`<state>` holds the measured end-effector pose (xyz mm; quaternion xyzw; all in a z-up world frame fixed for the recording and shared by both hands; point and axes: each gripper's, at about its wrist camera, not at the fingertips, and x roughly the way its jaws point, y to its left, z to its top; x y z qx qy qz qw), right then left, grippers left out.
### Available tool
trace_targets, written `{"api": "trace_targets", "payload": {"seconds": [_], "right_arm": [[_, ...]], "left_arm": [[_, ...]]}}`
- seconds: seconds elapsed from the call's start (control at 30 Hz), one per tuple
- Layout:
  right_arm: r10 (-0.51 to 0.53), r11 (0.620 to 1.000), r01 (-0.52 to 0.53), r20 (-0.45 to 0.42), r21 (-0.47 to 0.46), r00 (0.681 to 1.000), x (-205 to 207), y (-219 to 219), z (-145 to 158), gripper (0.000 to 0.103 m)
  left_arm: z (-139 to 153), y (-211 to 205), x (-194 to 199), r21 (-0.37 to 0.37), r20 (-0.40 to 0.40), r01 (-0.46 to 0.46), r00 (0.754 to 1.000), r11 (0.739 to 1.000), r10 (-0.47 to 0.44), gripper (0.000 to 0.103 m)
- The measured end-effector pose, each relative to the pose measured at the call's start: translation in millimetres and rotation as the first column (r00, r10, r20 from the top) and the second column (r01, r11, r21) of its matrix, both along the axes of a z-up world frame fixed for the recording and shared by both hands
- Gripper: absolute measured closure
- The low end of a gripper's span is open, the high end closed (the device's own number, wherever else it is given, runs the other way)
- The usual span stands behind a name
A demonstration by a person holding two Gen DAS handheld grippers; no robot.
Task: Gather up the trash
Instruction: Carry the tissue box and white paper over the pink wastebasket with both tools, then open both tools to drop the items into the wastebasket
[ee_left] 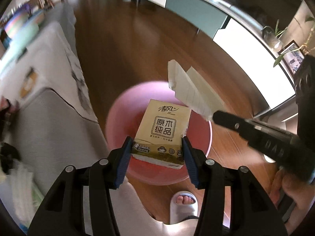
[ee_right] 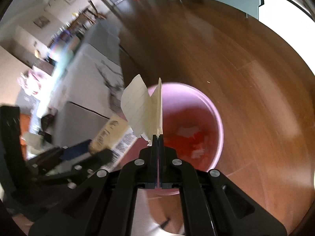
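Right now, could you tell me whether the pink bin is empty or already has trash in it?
Not empty: the right wrist view shows pale scraps on the reddish bottom of the pink bin. How full it is, I cannot tell.

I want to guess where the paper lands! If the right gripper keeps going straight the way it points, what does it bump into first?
Probably the pink bin: the right gripper, shut on the lined paper, points into its open mouth. Depth is hard to judge.
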<state>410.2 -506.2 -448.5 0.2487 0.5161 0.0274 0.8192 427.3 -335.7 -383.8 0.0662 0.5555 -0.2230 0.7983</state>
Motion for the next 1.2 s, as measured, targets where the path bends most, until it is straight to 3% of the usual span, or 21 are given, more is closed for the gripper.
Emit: {"api": "trace_targets", "payload": {"seconds": [0.2, 0.27, 0.33, 0.37, 0.4, 0.47, 0.63, 0.7, 0.9, 0.97, 1.03, 1.2], "right_arm": [[0.027, 1.000, -0.027, -0.060, 0.002, 0.998, 0.2, -2.8, -29.5, 0.102], [0.013, 1.000, -0.013, -0.048, 0.004, 0.999, -1.7, -5.7, -23.8, 0.092], [0.008, 1.000, -0.008, -0.030, -0.008, 1.000, -4.2, -5.9, -12.1, 0.068], [0.011, 1.000, -0.011, -0.010, -0.023, 1.000, -7.6, -3.0, -4.6, 0.040], [0.021, 0.998, -0.020, 0.004, -0.052, 1.000, -11.5, 2.3, 3.5, 0.028], [0.061, 0.996, -0.060, 0.023, -0.068, 0.998, -16.5, 12.5, 16.0, 0.029], [0.098, 0.988, -0.088, 0.071, -0.129, 0.993, -43.2, 37.8, 53.1, 0.028], [0.110, 0.984, -0.095, 0.089, -0.152, 0.990, -50.1, 51.7, 68.0, 0.022], [0.190, 0.972, -0.154, 0.210, -0.176, 0.959, -95.5, 116.4, 135.9, 0.016], [0.208, 0.970, -0.164, 0.263, -0.181, 0.942, -113.9, 138.5, 162.8, 0.012], [0.215, 0.968, -0.158, 0.326, -0.193, 0.921, -132.8, 158.3, 189.5, 0.006], [0.309, 0.946, -0.232, 0.410, -0.227, 0.858, -174.1, 227.0, 239.2, 0.005]], "left_arm": [[-28.7, -4.0, 12.5, 0.010, -0.098, -0.038, 0.994, 0.999, 0.039, 0.053], [-30.4, -6.8, 10.6, 0.016, -0.108, -0.034, 0.994, 0.999, 0.035, 0.052], [-24.1, -3.6, 5.2, 0.012, -0.098, -0.041, 0.994, 0.999, 0.042, 0.049], [-20.7, -3.0, 3.6, 0.012, -0.093, -0.042, 0.995, 0.999, 0.043, 0.045], [-14.7, -1.2, -0.5, 0.009, -0.087, -0.036, 0.996, 0.999, 0.037, 0.033], [3.6, 9.1, -11.0, -0.001, -0.050, -0.043, 0.998, 0.999, 0.043, 0.022], [50.1, 45.3, -43.0, -0.050, 0.000, -0.071, 0.997, 0.996, 0.071, 0.022], [69.9, 64.7, -60.9, -0.080, 0.021, -0.089, 0.996, 0.993, 0.091, 0.021], [122.6, 152.5, -132.6, -0.141, 0.080, -0.178, 0.978, 0.974, 0.191, 0.018], [137.0, 187.7, -158.8, -0.126, 0.136, -0.223, 0.961, 0.967, 0.240, 0.018], [153.6, 230.0, -192.1, -0.119, 0.230, -0.299, 0.919, 0.947, 0.320, 0.016], [184.0, 307.4, -244.0, -0.172, 0.315, -0.402, 0.843, 0.899, 0.437, 0.016]]}}
